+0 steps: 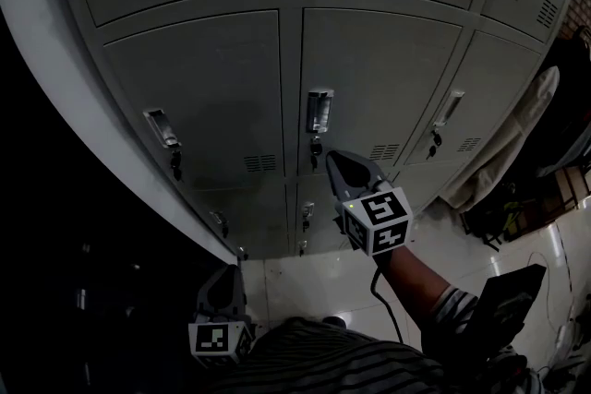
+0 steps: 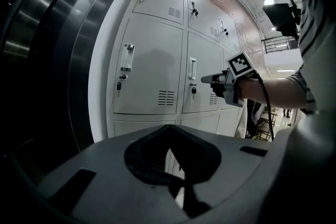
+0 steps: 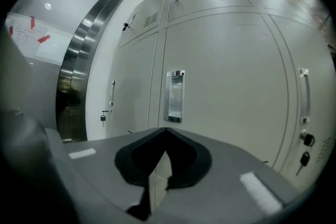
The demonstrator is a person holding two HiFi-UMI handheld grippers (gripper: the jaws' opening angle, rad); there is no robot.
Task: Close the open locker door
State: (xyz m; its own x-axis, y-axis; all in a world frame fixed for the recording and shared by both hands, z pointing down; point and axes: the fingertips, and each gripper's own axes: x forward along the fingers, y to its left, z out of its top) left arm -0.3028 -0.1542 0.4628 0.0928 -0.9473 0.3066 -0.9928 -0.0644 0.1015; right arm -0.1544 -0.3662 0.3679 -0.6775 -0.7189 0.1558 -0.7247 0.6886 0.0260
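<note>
A bank of grey lockers (image 1: 199,88) fills the head view, and every door I see lies flush with the frame. My right gripper (image 1: 334,160) is shut and empty. It points at the middle locker door (image 1: 383,74), just below its recessed handle (image 1: 319,111). In the right gripper view that handle (image 3: 175,96) is straight ahead above my shut right gripper (image 3: 167,130). My left gripper (image 1: 223,280) hangs low near the floor, shut and empty. The left gripper view shows the left gripper (image 2: 168,127), with the right gripper (image 2: 206,80) close to the door (image 2: 202,84).
A steel-framed dark opening (image 1: 65,134) borders the lockers on the left. A beige cloth (image 1: 503,148) hangs at the lockers' right end, with dark clutter beyond it. White tiled floor (image 1: 305,286) lies below. Small padlocks and keys hang under the handles.
</note>
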